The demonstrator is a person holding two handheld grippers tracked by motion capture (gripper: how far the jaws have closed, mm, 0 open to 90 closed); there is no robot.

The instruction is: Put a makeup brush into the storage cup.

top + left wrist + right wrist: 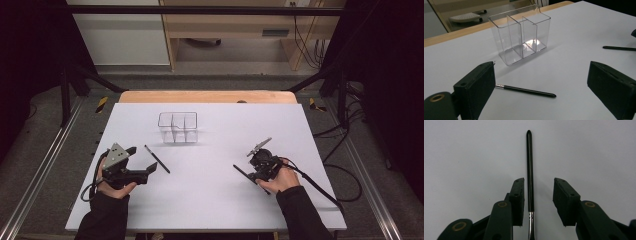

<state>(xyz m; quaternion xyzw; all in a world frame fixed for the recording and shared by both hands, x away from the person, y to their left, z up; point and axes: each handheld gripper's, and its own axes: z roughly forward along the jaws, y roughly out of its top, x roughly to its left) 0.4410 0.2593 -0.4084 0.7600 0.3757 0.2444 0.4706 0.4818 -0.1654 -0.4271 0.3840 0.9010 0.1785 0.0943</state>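
A clear three-compartment organizer (pixel 178 128) stands upright at the middle back of the white table (pixel 215 205); it also rises ahead in the left gripper view (pixel 521 37). One thin black brush (pixel 157 159) lies just right of my left gripper (pixel 144 157), whose jaws stand wide apart with the brush (pixel 526 90) on the table between and beyond them, untouched (pixel 541 66). A second black brush (pixel 241 171) lies under my right gripper (pixel 252 172). In the right gripper view that brush (pixel 530 165) runs lengthwise between the parted jaws (pixel 539 195), close to the left pad, with a gap on the right.
The wooden table edge (pixel 207 96) shows behind the white sheet. Black frame bars and cables (pixel 345 175) flank the table. The second brush's tip (pixel 619 48) appears at the right in the left gripper view. Bare white surface lies between the two hands.
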